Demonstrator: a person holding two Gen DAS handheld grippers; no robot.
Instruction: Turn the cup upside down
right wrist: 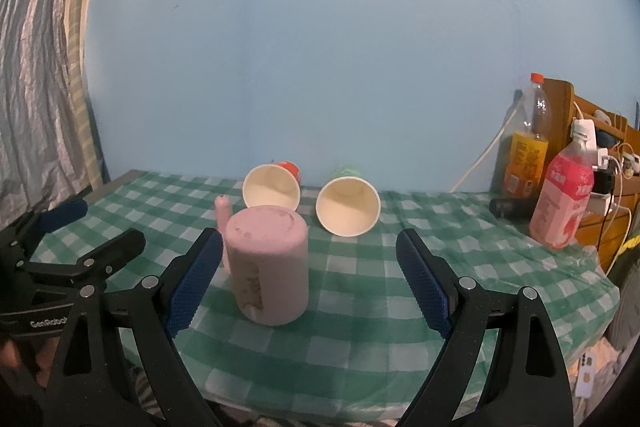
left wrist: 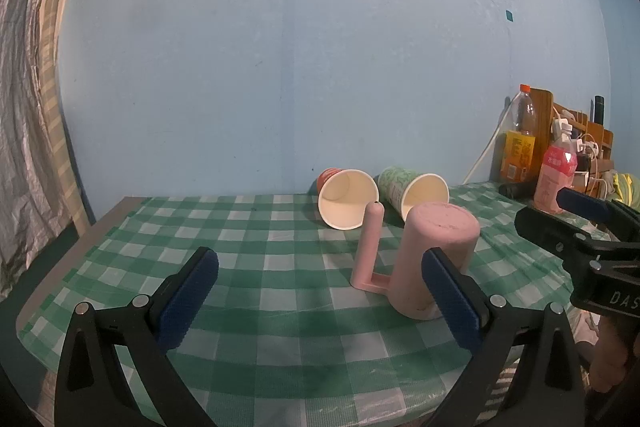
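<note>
A pink mug (left wrist: 434, 259) stands upside down on the green checked tablecloth (left wrist: 256, 291), its handle (left wrist: 370, 247) to the left. It also shows in the right wrist view (right wrist: 268, 267). Behind it lie two paper cups on their sides, mouths toward me: an orange one (left wrist: 346, 199) (right wrist: 272, 189) and a green one (left wrist: 416, 193) (right wrist: 347, 205). My left gripper (left wrist: 320, 303) is open, its right finger just in front of the mug. My right gripper (right wrist: 310, 287) is open, the mug between its fingers toward the left one.
At the back right stand a yellow-label bottle (right wrist: 528, 147) and a pink bottle (right wrist: 564, 195) beside a wooden shelf with chargers and cables (right wrist: 600, 147). A blue wall rises behind the table. A curtain (right wrist: 36, 67) hangs at the left.
</note>
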